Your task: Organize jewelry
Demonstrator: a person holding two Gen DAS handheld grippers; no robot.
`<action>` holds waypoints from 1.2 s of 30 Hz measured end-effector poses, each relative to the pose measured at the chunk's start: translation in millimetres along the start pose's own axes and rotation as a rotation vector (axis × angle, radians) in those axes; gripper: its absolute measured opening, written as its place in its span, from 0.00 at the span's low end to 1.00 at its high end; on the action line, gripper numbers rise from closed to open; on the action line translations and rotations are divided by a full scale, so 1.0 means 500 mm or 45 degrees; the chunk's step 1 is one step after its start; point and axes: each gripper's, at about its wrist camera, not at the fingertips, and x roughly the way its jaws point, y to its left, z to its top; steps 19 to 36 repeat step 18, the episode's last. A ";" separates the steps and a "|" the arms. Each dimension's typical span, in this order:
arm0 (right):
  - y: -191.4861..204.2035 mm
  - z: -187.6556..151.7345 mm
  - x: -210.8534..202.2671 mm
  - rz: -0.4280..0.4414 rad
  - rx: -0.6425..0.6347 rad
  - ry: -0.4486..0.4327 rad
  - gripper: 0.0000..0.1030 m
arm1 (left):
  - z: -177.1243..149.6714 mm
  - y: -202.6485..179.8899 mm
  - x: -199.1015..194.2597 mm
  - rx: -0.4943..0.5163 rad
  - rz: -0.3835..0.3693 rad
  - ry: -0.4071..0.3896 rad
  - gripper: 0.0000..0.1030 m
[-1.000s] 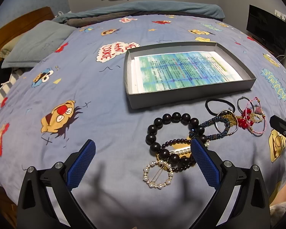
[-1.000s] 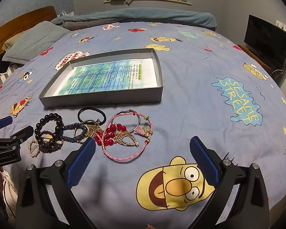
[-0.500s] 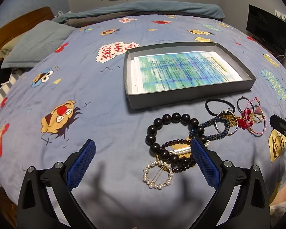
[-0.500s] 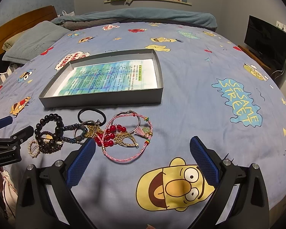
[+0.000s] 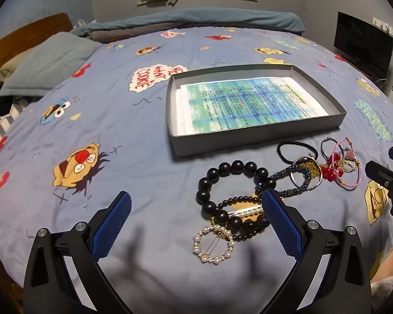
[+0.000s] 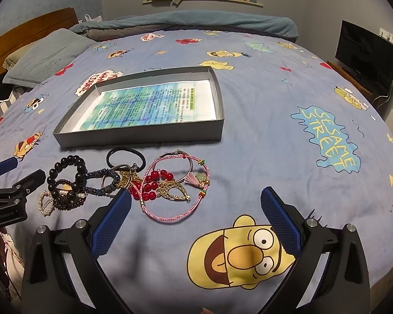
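A pile of jewelry lies on the bed in front of a grey shallow box (image 5: 259,133) lined with printed paper. In the left wrist view I see a black bead bracelet (image 5: 235,167), a pearl ring clip (image 5: 213,244), a black hair tie (image 5: 296,151) and red beads (image 5: 330,171). My left gripper (image 5: 196,206) is open and empty just short of the black bracelet. In the right wrist view the pink cord bracelet (image 6: 175,216) and gold pendant (image 6: 173,192) lie ahead. My right gripper (image 6: 196,206) is open and empty, to the right of the pile.
The bed has a blue cartoon-print cover (image 6: 275,120). A grey pillow (image 5: 49,65) and wooden headboard (image 5: 26,36) are at the far left. A dark TV (image 6: 366,55) stands at the right. A folded blanket (image 5: 196,18) lies at the far end.
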 end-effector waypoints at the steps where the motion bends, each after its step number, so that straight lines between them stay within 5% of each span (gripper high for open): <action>1: 0.000 -0.001 0.001 0.001 0.000 0.002 0.95 | 0.000 -0.001 0.000 0.002 0.005 -0.006 0.96; 36: 0.000 -0.001 0.003 0.000 0.001 0.003 0.95 | -0.001 -0.001 0.009 -0.010 0.013 0.037 0.96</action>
